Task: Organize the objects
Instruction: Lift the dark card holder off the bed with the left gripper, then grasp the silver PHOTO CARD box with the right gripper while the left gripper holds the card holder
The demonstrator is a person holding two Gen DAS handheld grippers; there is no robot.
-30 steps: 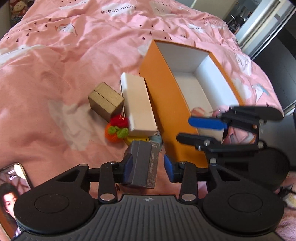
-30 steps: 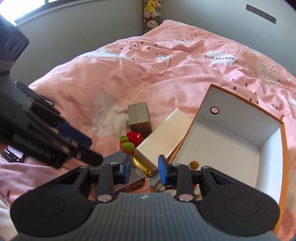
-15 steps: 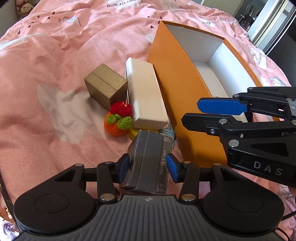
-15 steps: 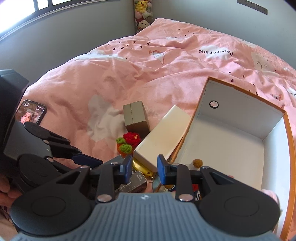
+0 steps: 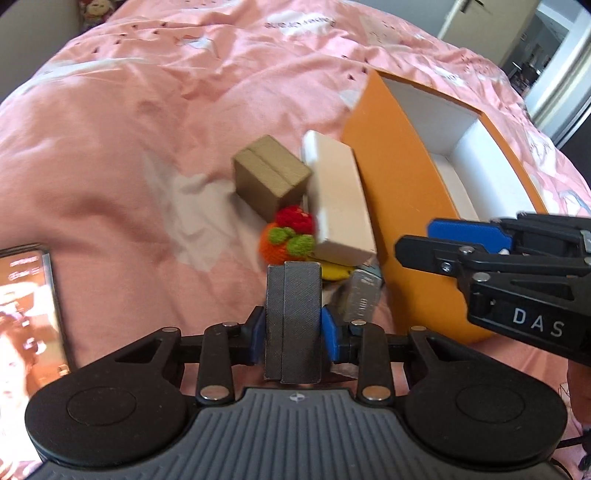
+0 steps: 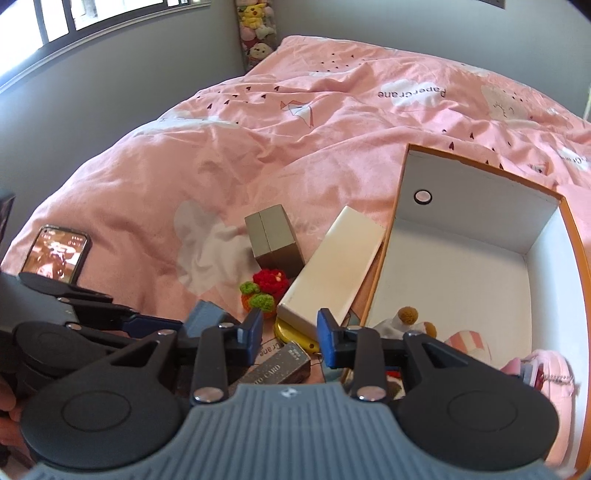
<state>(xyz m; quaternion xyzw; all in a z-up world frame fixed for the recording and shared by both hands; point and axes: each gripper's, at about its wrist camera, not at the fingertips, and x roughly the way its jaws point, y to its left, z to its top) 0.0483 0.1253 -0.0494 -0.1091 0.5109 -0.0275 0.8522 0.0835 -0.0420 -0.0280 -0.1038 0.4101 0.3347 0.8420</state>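
My left gripper (image 5: 293, 334) is closing, its blue pads pressed on a dark grey textured box (image 5: 293, 314) held edge-on just above the bedspread; the same box (image 6: 205, 319) shows in the right wrist view. Ahead lie a silver photo-card box (image 5: 360, 295), a yellow thing (image 5: 334, 271), a crocheted orange toy (image 5: 288, 236), a long white box (image 5: 338, 199) and a tan cube box (image 5: 269, 177). The orange box (image 5: 399, 206) stands to the right. My right gripper (image 6: 290, 334) hovers over the silver box (image 6: 282, 365), jaws parting slightly with nothing between them.
A phone (image 5: 26, 306) with its screen lit lies on the pink bedspread at the left. Inside the orange box's white walls (image 6: 461, 266) sit soft pink things (image 6: 469, 347) and a brown pom-pom (image 6: 408, 314). Plush toys (image 6: 258, 29) stand at the far wall.
The left jaws have closed onto the dark grey box, which now stands straight between the pads, apart from the silver box. The left view has swung left, bringing the phone back in.
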